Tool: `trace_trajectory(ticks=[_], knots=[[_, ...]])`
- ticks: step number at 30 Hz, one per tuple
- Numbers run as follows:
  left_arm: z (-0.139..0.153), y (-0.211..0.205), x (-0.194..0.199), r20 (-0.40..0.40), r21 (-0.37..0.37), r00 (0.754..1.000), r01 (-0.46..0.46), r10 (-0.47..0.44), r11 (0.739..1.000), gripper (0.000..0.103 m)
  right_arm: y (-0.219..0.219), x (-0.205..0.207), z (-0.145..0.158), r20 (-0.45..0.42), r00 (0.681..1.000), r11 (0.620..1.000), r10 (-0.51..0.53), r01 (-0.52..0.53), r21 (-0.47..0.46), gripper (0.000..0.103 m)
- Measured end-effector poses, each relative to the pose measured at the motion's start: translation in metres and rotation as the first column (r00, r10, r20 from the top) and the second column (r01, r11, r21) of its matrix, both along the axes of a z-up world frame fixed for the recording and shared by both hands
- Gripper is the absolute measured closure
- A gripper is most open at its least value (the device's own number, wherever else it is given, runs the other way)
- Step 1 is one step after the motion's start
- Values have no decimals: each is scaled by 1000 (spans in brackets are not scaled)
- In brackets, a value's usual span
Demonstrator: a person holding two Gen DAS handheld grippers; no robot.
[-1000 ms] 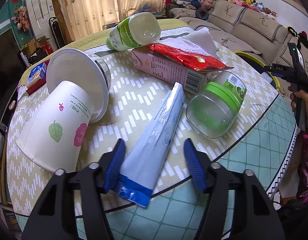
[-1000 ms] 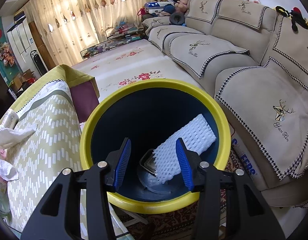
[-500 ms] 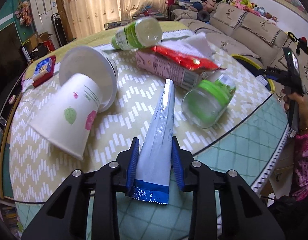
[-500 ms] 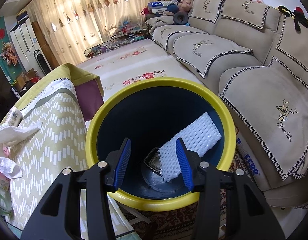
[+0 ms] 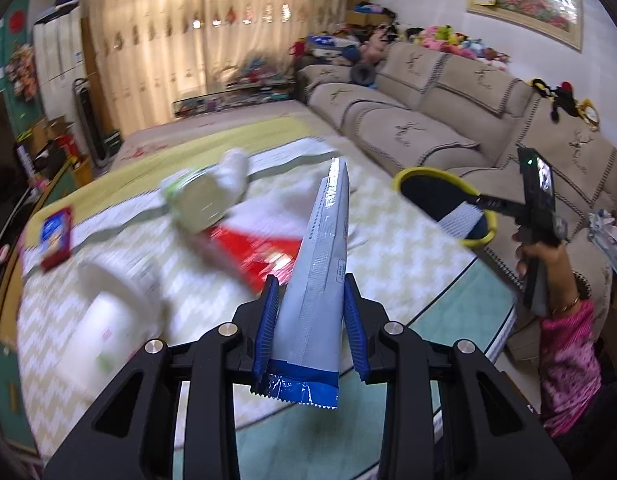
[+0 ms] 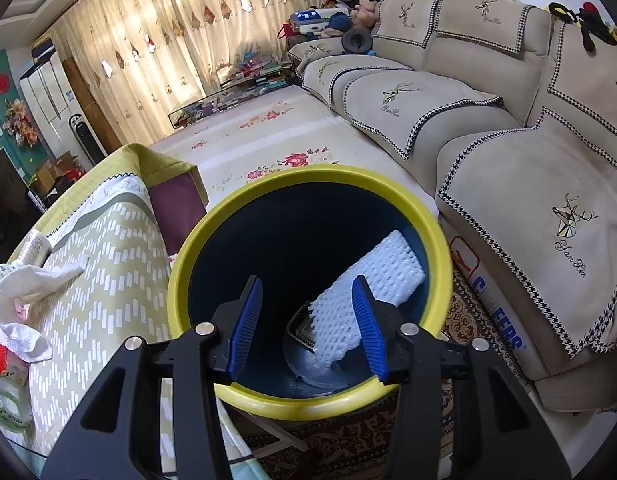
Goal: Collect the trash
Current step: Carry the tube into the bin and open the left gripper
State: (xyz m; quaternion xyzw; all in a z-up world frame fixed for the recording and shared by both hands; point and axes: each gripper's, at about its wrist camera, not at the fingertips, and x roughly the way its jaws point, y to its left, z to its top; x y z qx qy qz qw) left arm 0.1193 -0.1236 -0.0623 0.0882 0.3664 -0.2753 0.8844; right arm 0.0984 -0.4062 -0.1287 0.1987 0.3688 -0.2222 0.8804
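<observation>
Left wrist view: the left gripper [image 5: 310, 316] pinches a grey tube with a blue crimped end [image 5: 314, 300], lifted clear above the blurred table [image 5: 388, 240] at centre frame (trash behind is smeared)

Right wrist view: the right gripper [image 6: 306, 324], jaws spread and empty, hangs over the yellow-rimmed bin [image 6: 308, 404] at lower centre
</observation>
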Motion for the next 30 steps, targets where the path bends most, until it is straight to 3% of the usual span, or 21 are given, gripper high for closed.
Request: trace_trajectory(ticks=[6, 15, 26, 29, 30], knots=[[-1, -75, 32, -51, -30, 991, 120, -122, 992, 71, -26, -21, 5, 21, 999, 999, -50, 50, 2, 58], [-8, -212, 73, -86, -8, 960, 267, -267, 964, 71, -67, -56, 5, 42, 991, 992, -124, 123, 24, 58], [-52, -338, 110, -179, 42, 932, 326, -314, 944, 70, -92, -80, 4, 50, 983, 984, -177, 175, 42, 54], [-64, -357, 117, -196, 52, 931, 324, -308, 945, 66, -95, -82, 3, 43, 982, 983, -182, 180, 44, 53], [-67, -362, 119, -200, 56, 932, 320, -303, 946, 61, -97, -83, 2, 40, 982, 982, -183, 182, 44, 53]])
